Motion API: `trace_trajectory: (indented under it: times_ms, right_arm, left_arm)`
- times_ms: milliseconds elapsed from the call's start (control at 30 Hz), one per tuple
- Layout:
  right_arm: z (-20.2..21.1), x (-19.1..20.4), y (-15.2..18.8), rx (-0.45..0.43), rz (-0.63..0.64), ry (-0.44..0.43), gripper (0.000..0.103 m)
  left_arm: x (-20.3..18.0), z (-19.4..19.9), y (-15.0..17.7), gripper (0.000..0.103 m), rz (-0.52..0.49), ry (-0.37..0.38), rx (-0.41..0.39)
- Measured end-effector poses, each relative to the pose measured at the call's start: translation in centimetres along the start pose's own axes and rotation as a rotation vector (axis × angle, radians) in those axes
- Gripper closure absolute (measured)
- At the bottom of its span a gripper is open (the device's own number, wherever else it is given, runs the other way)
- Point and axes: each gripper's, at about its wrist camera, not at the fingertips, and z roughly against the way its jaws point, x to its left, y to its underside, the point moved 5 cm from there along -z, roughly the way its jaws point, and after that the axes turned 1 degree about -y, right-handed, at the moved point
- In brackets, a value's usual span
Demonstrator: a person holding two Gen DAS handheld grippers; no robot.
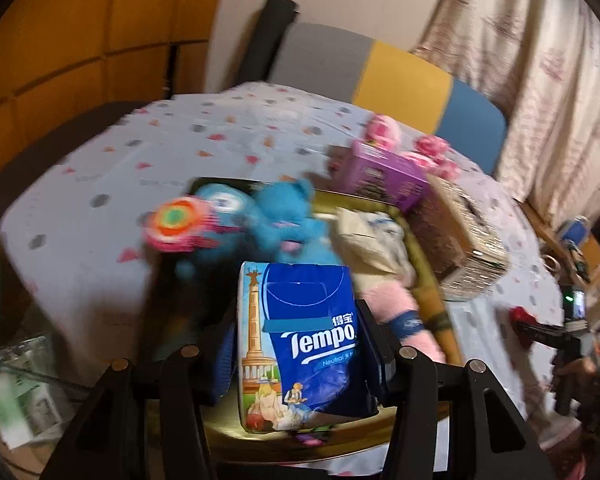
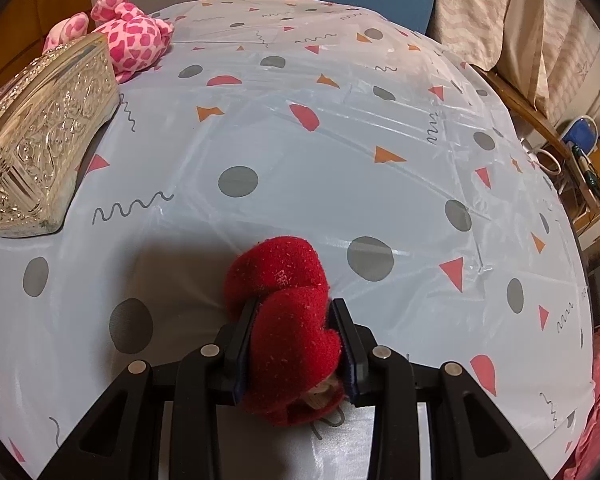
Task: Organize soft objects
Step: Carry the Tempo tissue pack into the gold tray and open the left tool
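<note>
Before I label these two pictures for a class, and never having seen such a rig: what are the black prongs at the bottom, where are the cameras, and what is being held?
The black prongs belong to two handheld grippers, one in each hand of a person; no robot arm is involved. Each carries a wide-angle camera looking forward along its fingers.

The left wrist view shows the left gripper shut on a blue Tempo tissue pack, above a gold-rimmed tray holding a blue plush toy and other soft things.

The right wrist view shows the right gripper shut on a red plush toy over a pale patterned tablecloth. An ornate silver box and a pink spotted plush lie at the far left.
</note>
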Motion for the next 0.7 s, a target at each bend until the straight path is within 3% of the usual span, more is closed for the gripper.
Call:
trace_trajectory:
  times_ms: [167,333,400,533,700]
  right_arm:
    - [0.0,0.1,0.0,-0.002,0.009,0.009,0.068]
    - [0.0,0.1,0.0,-0.002,0.015,0.013,0.068]
    - [0.0,0.1,0.0,-0.002,0.018,0.013,0.068]
    - [0.0,0.1,0.1,-0.002,0.019,0.014,0.068]
    - [0.0,0.2,0.1,-0.001,0.027,0.027,0.068]
  left_arm:
    - [-4.4,-3.1,-0.4,0.049,-0.066,0.062,0.036]
    - [-6.0,-7.4,-0.6,0.047,-0.081,0.041,0.101]
    - [-6.0,-8.4,-0.5,0.039,-0.086,0.032,0.119]
    - [-5.8,-8.0,-0.4,0.025,-0.091,0.022,0.101]
    - [-5.2,-6.2,-0.7,0.024,-0.113,-0.021,0.048]
